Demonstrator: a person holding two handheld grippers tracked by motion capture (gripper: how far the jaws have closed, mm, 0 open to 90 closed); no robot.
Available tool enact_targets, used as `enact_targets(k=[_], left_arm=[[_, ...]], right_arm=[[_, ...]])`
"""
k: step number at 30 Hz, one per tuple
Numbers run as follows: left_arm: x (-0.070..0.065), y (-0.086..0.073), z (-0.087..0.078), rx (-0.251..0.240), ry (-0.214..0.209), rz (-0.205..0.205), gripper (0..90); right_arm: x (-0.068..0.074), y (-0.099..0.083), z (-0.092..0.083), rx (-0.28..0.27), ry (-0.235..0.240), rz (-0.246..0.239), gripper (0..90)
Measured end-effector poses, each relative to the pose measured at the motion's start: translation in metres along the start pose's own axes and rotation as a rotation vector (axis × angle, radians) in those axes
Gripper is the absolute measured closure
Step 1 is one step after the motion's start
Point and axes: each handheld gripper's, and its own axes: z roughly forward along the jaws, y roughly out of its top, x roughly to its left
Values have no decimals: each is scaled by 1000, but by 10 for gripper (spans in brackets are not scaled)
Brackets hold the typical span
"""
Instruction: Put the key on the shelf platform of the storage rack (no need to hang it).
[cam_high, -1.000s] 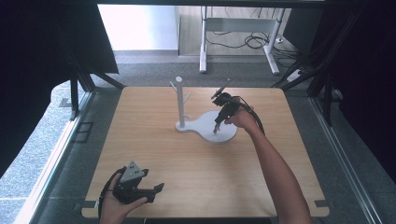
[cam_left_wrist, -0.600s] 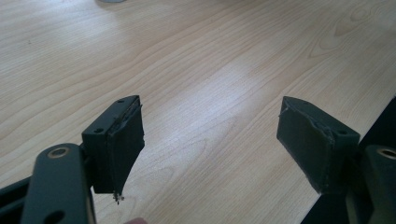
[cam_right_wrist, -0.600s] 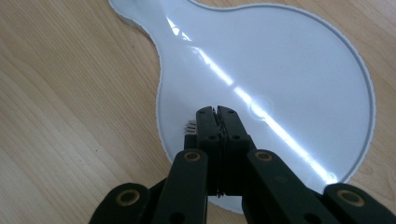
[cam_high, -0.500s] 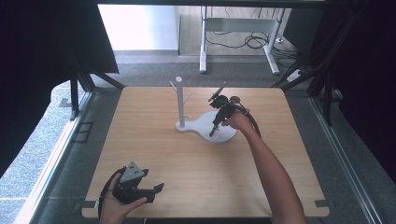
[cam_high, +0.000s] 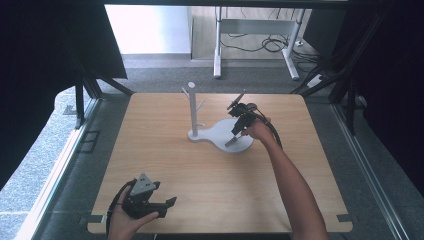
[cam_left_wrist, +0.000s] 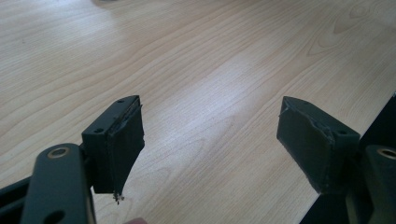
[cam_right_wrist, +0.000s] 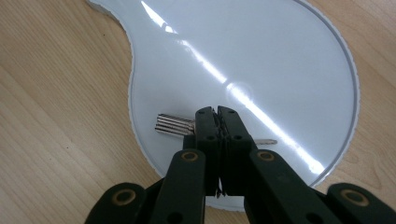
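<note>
A white stand with a flat teardrop base (cam_high: 225, 134) and an upright pegged post (cam_high: 192, 107) sits mid-table. In the right gripper view a small metal pin (cam_right_wrist: 175, 125), ribbed at one end and thin at the other, lies on the base (cam_right_wrist: 261, 56). My right gripper (cam_right_wrist: 216, 112) points down at the base's near edge (cam_high: 234, 140). Its pads are pressed together over the pin's middle. The jaws have just been opening slightly, with the pin still between them. My left gripper (cam_high: 164, 194) rests near the table's front left corner, open and empty (cam_left_wrist: 210, 135).
The wooden table (cam_high: 165, 150) has bare wood around the stand. A cable trails from the right gripper along the forearm. Past the far edge stand desk legs and floor cables (cam_high: 270, 45). Dark frame struts flank both sides.
My right gripper has dropped from above the base and moved slightly left, its tip now down on the base's near edge. The left gripper has stayed still.
</note>
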Motion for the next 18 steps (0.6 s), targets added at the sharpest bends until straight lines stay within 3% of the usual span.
enact_targets(k=[18], left_arm=[[-2,1,1,1,-3,5,233]], right_arm=[[-3,-13,-30,-69,-7,7,682]])
